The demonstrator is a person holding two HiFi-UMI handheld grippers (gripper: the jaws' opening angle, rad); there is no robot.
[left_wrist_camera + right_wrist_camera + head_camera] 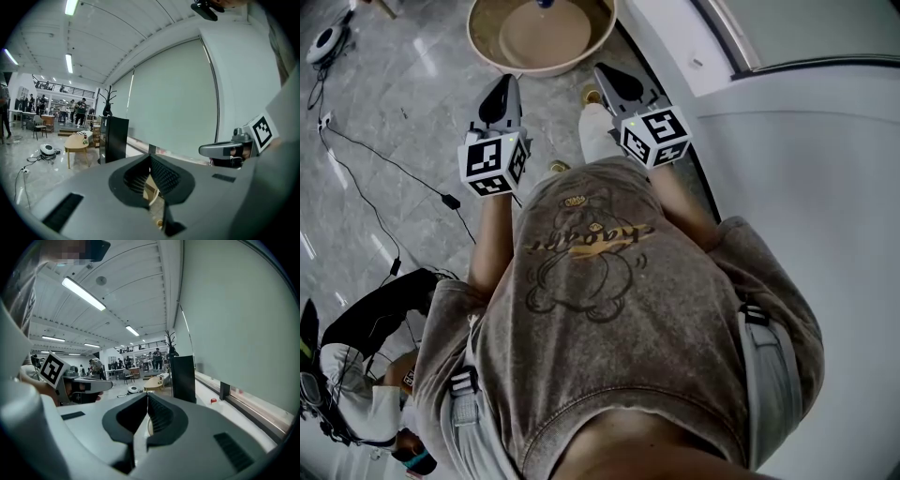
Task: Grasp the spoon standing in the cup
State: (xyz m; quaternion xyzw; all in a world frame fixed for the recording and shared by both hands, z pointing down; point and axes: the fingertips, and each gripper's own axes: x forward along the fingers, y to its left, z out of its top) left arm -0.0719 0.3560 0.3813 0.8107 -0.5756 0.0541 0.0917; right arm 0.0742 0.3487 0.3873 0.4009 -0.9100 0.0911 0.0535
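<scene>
Head view: left gripper [506, 82], right gripper [605, 71] side by side above floor [394, 112], just short of round tabletop [539, 37]. Fingers of both closed tip to tip, nothing between. Small blue object [546, 3] on tabletop, cut by frame edge; spoon not discernible.

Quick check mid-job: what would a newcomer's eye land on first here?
The person's printed grey T-shirt fills the head view's middle. Ahead of it, the left gripper and right gripper, both shut and empty, point toward a round tan table at the top edge.
</scene>
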